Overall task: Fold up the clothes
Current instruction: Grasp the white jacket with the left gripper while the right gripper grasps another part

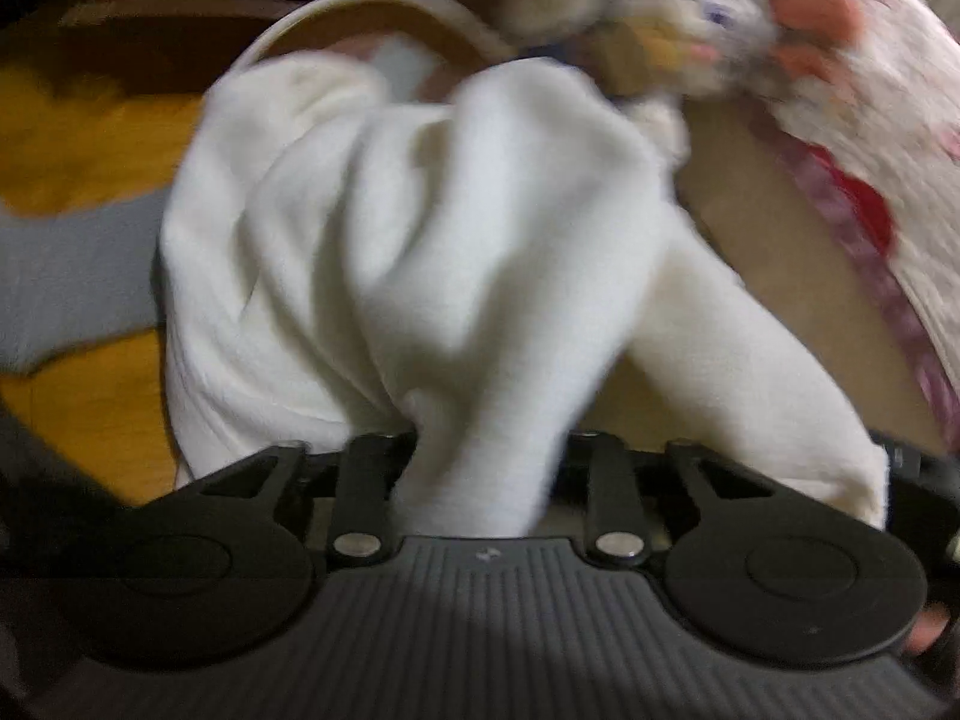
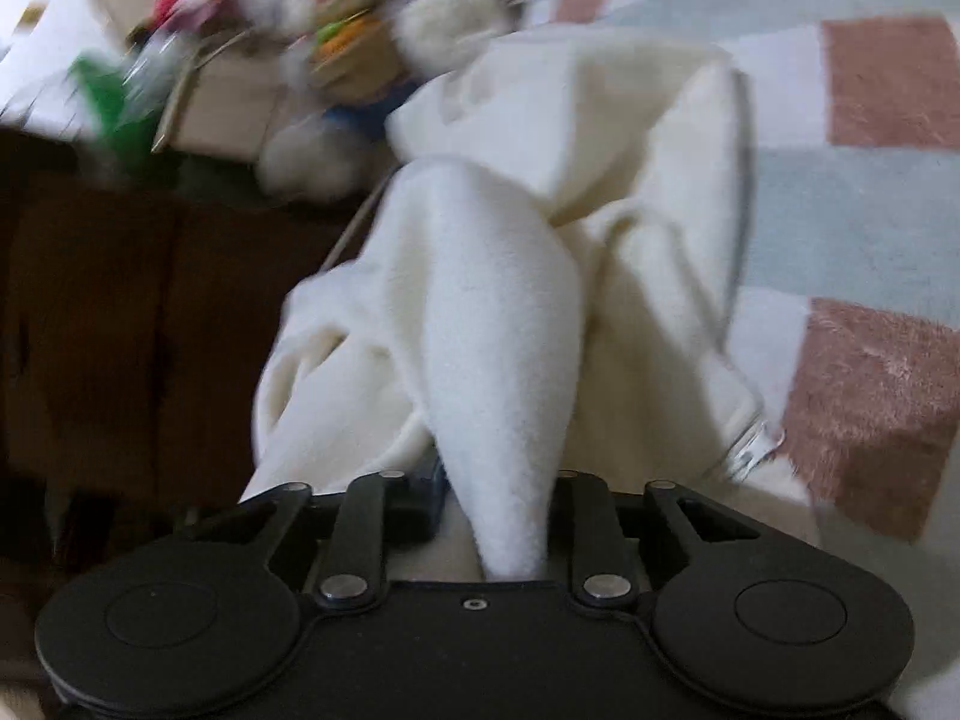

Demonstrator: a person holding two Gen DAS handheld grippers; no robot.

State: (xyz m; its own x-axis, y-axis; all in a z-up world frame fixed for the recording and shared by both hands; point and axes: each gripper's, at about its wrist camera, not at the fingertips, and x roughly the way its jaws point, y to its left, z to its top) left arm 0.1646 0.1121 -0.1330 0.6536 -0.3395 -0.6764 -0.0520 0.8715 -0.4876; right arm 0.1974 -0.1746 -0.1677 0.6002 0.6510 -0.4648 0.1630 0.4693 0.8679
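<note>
Your left gripper (image 1: 480, 480) clamps a bunched white garment (image 1: 420, 240); only this view shows the round basket (image 1: 336, 6) behind. Your right gripper (image 2: 510, 516) pinches it too, draped over a checkered blanket (image 2: 870, 180) near a plush toy (image 2: 336, 18).
</note>
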